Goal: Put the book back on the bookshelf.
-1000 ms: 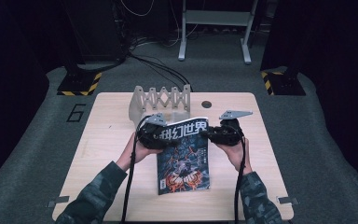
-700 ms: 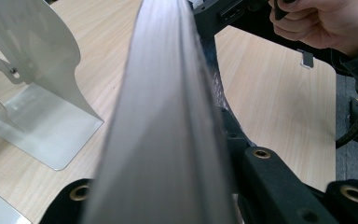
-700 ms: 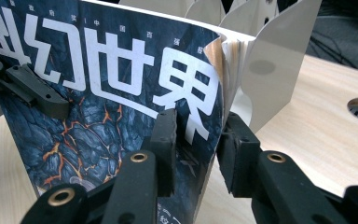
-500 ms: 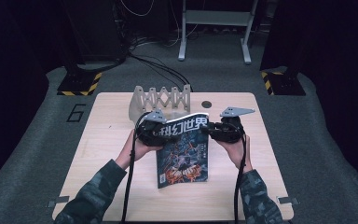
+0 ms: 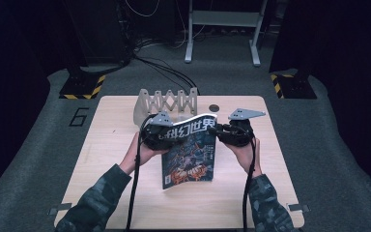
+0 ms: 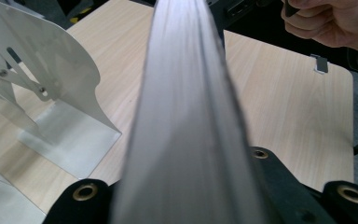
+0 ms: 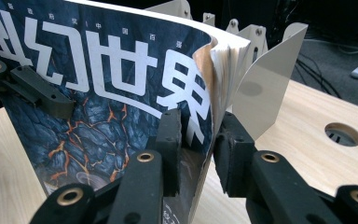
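Magazine [image 5: 189,150] pinched at top corners by left gripper [image 5: 160,137] and right gripper [image 5: 223,134]; rack [image 5: 166,103] just beyond.

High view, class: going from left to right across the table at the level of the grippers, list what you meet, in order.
left hand → left gripper → magazine → right gripper → right hand

Dim room, dark surroundings; overhead light brightens the bench [image 5: 125,193] evenly with soft shadows. In the left gripper view the magazine [image 6: 186,116] between the tongs blurs badly; the metal rack [image 6: 51,79] beside them gleams mildly
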Demonstrator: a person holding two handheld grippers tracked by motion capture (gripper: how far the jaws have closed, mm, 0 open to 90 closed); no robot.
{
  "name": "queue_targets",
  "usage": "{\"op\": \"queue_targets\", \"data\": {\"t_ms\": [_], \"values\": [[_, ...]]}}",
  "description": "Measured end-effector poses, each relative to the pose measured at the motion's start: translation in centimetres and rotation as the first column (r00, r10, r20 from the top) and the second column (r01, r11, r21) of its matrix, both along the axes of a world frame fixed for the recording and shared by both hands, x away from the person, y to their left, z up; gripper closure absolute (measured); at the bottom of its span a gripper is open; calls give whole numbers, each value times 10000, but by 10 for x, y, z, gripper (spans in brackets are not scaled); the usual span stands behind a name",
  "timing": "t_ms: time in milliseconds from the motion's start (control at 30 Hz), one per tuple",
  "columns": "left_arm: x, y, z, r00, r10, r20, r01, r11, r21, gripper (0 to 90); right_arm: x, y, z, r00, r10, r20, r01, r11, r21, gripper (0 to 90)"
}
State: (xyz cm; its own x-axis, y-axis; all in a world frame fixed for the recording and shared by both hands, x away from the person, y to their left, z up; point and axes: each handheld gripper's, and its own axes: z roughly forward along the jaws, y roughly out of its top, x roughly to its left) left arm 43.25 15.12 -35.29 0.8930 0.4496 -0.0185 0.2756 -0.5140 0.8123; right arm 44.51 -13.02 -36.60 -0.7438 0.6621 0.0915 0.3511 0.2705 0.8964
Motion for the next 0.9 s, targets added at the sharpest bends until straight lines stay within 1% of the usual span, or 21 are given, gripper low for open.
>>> {"op": "queue_targets", "data": {"t_ms": [33,67,100,200,233,267,300,333,367,400,500,567,600,633,700,733,767,800,833,867,900], "values": [[-1,0,1,10000,5,25,-5,10000,50,798,-1,0,1,10000,-1,53,1,10000,-11,731],[-1,0,1,10000,-1,57,1,10000,-3,799,-1,0,2,10000,-40,36,40,10000,-5,731],[-1,0,1,10000,-1,57,1,10000,-3,800,-1,0,2,9999,-31,156,31,10000,-23,731],[-3,-1,3,9992,-21,405,19,10000,54,802,-3,0,4,9997,-63,244,63,10000,7,730],[-3,-1,3,9992,-21,405,19,10000,54,801,-3,0,5,9995,-93,308,93,10000,-7,730],[-4,-2,3,9981,-66,618,60,9999,100,801,-4,0,5,9993,-97,360,98,10000,-13,730],[-4,-3,4,9979,-90,645,83,9999,105,802,-4,-1,6,9989,-129,458,129,9999,-3,730],[-5,-3,5,9969,-160,771,150,9998,134,802,-5,-1,7,9983,-99,568,100,9999,-22,729],[-5,-3,5,9969,-160,771,150,9998,134,803,-5,-1,8,9979,-105,644,104,9999,28,729],[-5,-4,6,9960,-142,885,128,9998,158,803,-6,-2,9,9980,-188,602,181,9998,121,729],[-3,-3,5,9970,-188,749,178,9997,141,804,-6,-2,10,9973,-160,718,159,9999,21,727],[-2,-2,3,9972,-114,739,116,9999,-24,799,-6,-2,9,9978,-153,647,157,9999,-49,724],[-1,0,3,9981,-131,608,132,9999,-6,796,-6,-2,9,9980,-123,626,126,9999,-37,722],[0,0,2,9980,-127,624,128,9999,-9,786,-6,-2,9,9979,-97,640,101,9999,-61,720],[1,1,2,9986,-156,509,156,9999,-2,740,-6,-1,9,9979,-164,620,168,9998,-63,717],[1,2,3,9989,-257,395,259,9997,-32,704,-6,0,9,9978,-97,663,104,9999,-107,716],[1,2,3,9991,-201,363,207,9997,-155,682,-6,0,9,9975,-127,690,133,9999,-83,713],[1,3,5,9993,-196,308,199,9997,-111,655,-6,0,9,9974,-97,719,103,9999,-86,709],[1,3,5,9993,-196,308,199,9997,-111,652,-6,0,9,9974,-97,719,103,9999,-86,709],[1,4,9,9993,-260,277,266,9994,-235,638,-8,1,10,9976,-95,692,101,9999,-82,709],[1,5,11,9988,-366,315,371,9992,-154,630,-9,1,10,9974,-73,724,81,9999,-119,708]]}}
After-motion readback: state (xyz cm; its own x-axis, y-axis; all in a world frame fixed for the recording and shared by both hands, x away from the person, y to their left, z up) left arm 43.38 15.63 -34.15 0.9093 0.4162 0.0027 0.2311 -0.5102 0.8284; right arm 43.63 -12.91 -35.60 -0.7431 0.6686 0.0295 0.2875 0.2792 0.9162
